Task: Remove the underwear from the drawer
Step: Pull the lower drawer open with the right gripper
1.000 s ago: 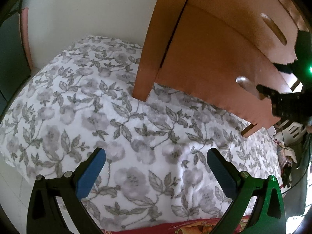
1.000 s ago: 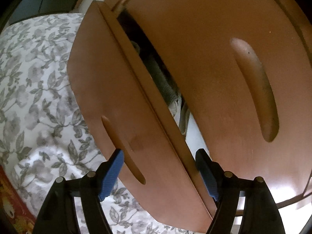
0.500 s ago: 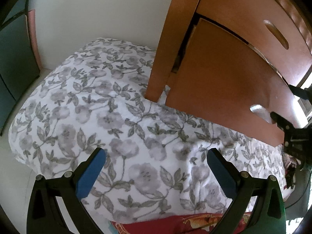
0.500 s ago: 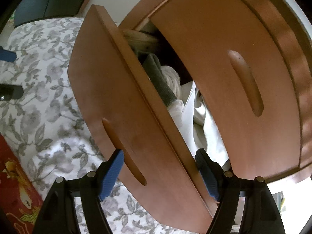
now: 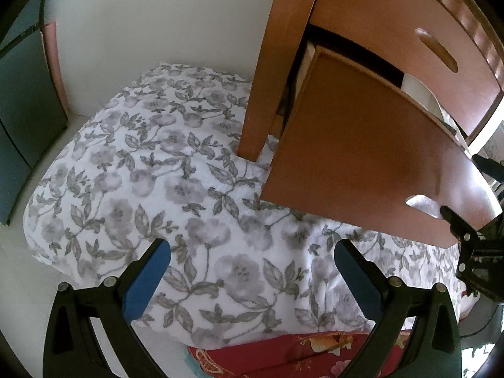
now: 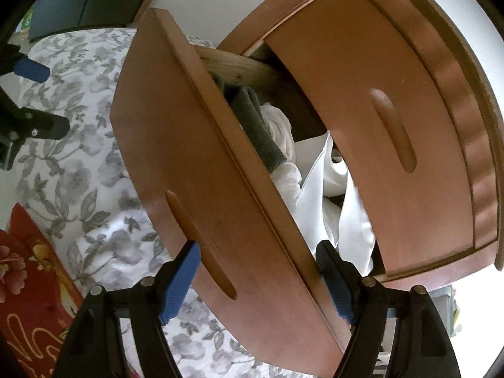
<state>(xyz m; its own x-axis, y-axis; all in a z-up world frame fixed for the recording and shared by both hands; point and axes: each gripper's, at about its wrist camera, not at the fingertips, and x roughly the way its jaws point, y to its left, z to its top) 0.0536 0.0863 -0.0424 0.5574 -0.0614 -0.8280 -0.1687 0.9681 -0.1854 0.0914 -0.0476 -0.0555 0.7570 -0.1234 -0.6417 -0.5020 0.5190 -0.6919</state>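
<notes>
The right gripper (image 6: pixel 256 271) stands wide, its blue pads straddling the front panel of the pulled-out drawer (image 6: pixel 195 163), gripping nothing. White underwear (image 6: pixel 330 208) lies inside, just beyond the right-hand pad, beside a rolled grey garment (image 6: pixel 261 135). The left gripper (image 5: pixel 252 267) is spread empty over the floral bedcover (image 5: pixel 163 182).

Clothes (image 6: pixel 318 195) lie in drawer (image 6: pixel 201 170) above bedspread (image 5: pixel 157 170).

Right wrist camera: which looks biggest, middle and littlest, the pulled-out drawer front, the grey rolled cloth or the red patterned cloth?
1. pulled-out drawer front, though it is nearest the camera
2. red patterned cloth, cut off by the edge
3. grey rolled cloth
</notes>
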